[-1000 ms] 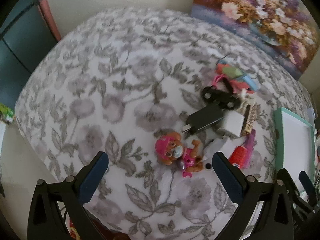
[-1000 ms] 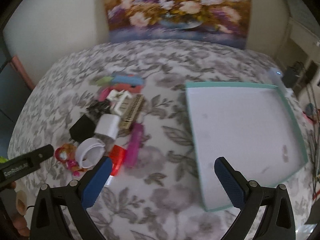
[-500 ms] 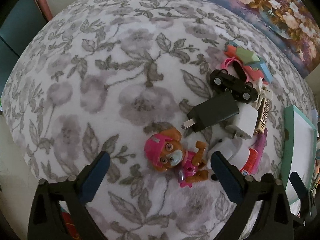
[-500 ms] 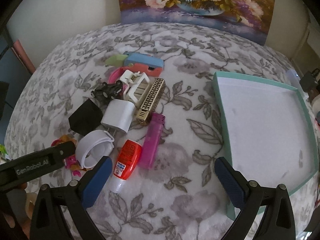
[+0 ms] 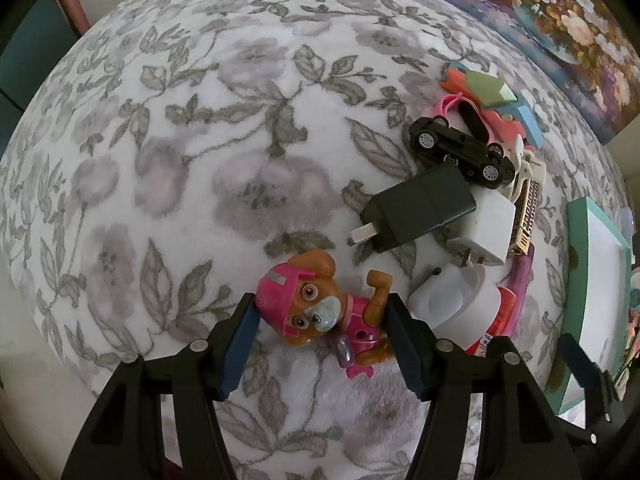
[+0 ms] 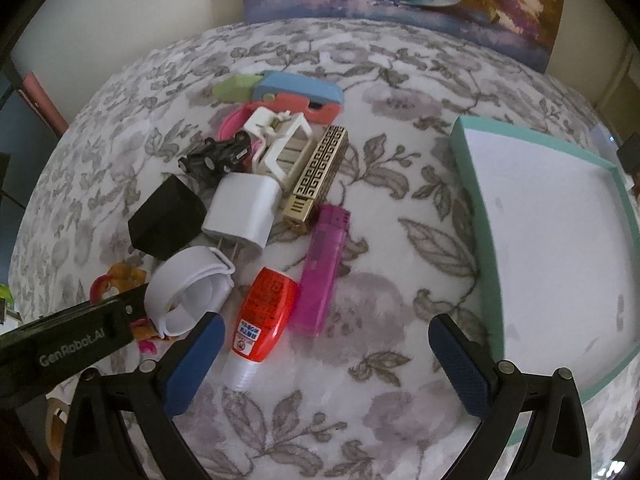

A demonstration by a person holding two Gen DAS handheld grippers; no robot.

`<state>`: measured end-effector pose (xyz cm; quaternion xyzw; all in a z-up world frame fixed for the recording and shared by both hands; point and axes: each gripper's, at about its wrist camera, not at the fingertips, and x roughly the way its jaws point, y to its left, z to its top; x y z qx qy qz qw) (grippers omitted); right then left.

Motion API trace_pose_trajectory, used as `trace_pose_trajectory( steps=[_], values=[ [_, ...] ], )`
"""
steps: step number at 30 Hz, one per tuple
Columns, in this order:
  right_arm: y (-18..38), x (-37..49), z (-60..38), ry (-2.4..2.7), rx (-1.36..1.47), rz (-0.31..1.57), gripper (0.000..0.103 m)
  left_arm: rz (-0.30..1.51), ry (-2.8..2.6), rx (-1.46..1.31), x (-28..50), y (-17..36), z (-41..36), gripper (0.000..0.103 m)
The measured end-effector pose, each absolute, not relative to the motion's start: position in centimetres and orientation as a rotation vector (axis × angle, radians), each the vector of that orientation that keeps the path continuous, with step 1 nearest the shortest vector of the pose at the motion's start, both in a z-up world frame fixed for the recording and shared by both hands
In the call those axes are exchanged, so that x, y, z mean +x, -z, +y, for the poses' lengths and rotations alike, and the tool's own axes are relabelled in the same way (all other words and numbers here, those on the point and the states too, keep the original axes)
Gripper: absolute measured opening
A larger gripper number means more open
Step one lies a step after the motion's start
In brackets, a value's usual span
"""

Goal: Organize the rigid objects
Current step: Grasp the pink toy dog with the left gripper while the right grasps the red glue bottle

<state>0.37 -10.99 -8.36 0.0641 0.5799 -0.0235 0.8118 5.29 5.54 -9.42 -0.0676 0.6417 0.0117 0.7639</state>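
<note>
Left gripper [image 5: 322,336] jaws just closing around the pup figure [image 5: 320,312] on the floral cloth [image 5: 200,160], pads close beside it, contact unclear, right gripper [image 6: 322,360] wide apart above red glue bottle [image 6: 262,316] and pink lighter [image 6: 322,268], empty teal tray [image 6: 484,240] far right

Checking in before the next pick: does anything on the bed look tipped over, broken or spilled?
Only the black toy car looks off: it lies on its side atop the pile, wheels facing out. The red glue bottle lies flat, no leak visible. Nothing looks broken.
</note>
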Motion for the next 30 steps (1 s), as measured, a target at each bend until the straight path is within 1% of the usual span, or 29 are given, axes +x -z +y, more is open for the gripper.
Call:
trace_pose_trajectory(
  steps=[3, 5, 9, 11, 13, 14, 15, 17, 19, 30],
  values=[
    [8.5, 0.3, -10.9, 0.049, 0.157, 1.247, 0.099, 1.398, -0.032, -0.143, 4.9, 9.4, 5.6, 0.065],
    [8.7, 0.4, -10.8, 0.051, 0.165, 1.254, 0.089, 1.399, -0.042, -0.131, 4.7, 9.6, 5.7, 0.065],
    [8.9, 0.4, -10.2, 0.022, 0.194, 1.27, 0.079, 1.403, -0.05, -0.129, 4.7, 9.6, 5.9, 0.065],
    [9.0, 0.4, -9.9, 0.0, 0.205, 1.277, 0.071, 1.404, -0.054, -0.133, 4.9, 9.8, 5.8, 0.065],
    [9.1, 0.4, -9.4, -0.023, 0.216, 1.284, 0.067, 1.405, -0.056, -0.14, 5.0, 9.8, 6.2, 0.065],
    [9.1, 0.5, -9.3, -0.03, 0.22, 1.287, 0.062, 1.406, -0.056, -0.143, 4.9, 9.8, 6.6, 0.065],
    [9.2, 0.5, -9.1, -0.037, 0.222, 1.29, 0.06, 1.407, -0.056, -0.146, 4.8, 9.7, 6.8, 0.065],
    [9.4, 0.5, -8.9, -0.04, 0.218, 1.295, 0.05, 1.406, -0.055, -0.149, 4.8, 9.8, 6.7, 0.065],
    [9.5, 0.6, -8.8, -0.041, 0.223, 1.294, 0.045, 1.406, -0.053, -0.15, 4.7, 9.8, 7.0, 0.065],
    [10.3, 2.2, -7.8, -0.02, 0.2, 1.291, 0.044, 1.405, -0.051, -0.14, 4.7, 9.7, 6.7, 0.065]
  ],
)
